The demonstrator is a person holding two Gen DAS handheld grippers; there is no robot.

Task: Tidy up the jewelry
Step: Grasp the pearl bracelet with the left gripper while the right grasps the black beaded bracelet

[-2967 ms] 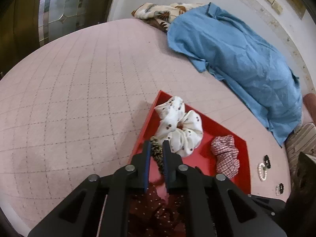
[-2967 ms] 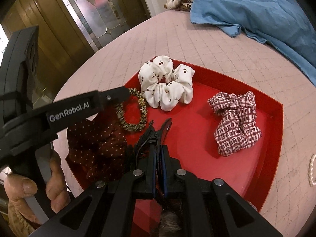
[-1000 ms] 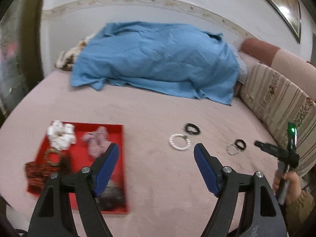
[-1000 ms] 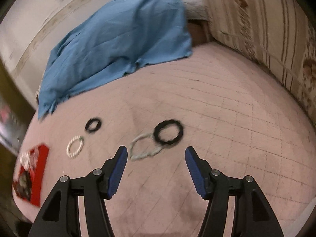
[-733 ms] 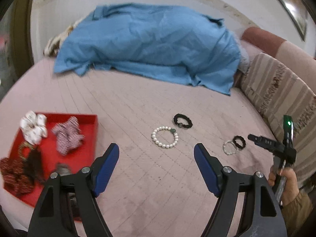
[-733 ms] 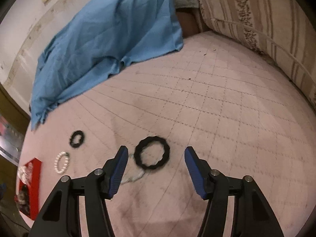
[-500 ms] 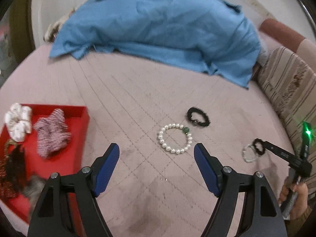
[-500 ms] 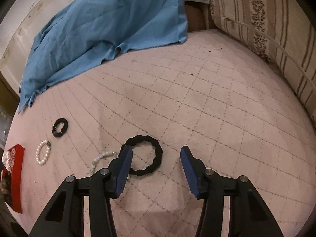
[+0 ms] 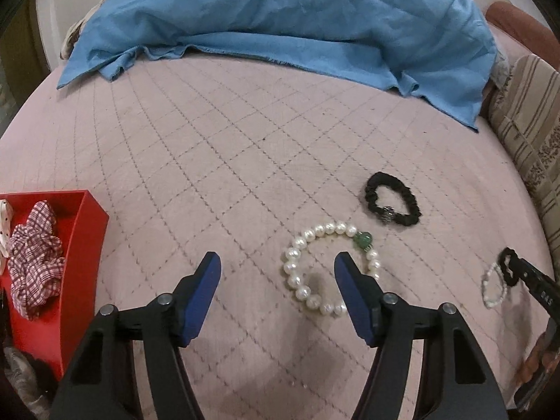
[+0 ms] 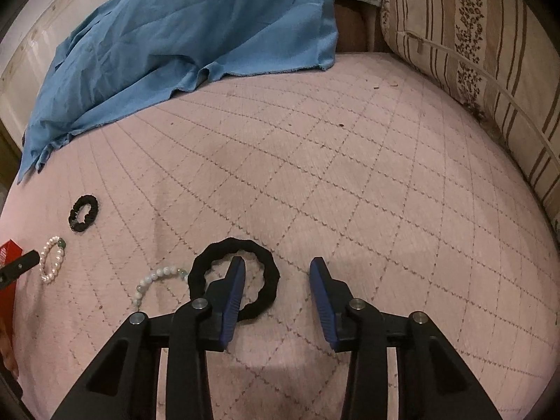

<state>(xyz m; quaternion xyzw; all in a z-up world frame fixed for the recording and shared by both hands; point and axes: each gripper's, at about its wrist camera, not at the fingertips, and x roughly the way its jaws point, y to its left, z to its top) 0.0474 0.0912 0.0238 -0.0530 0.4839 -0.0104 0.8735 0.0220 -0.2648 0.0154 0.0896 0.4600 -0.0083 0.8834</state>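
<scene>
My left gripper (image 9: 278,266) is open and empty, low over the pink quilt. A white pearl bracelet with a green bead (image 9: 304,236) lies at its right finger, which covers part of the loop. A black scrunchie with a charm (image 9: 391,203) lies beyond it. My right gripper (image 10: 276,271) is open and empty. Its left finger stands over a black hair tie ring (image 10: 269,280). A small pale bead bracelet (image 10: 154,278) lies partly under that ring. The pearl bracelet (image 10: 52,257) and the black scrunchie (image 10: 83,213) also show in the right wrist view, far left.
A red tray (image 9: 84,245) at the left edge holds a red checked scrunchie (image 9: 33,262) and other hair ties. A blue cloth (image 9: 280,14) covers the back of the bed. A striped cushion (image 10: 472,35) stands at the right.
Both grippers let go of their items at the tray, opened and swung right over the quilt. The left has closed in on the pearl bracelet, the right on the black ring.
</scene>
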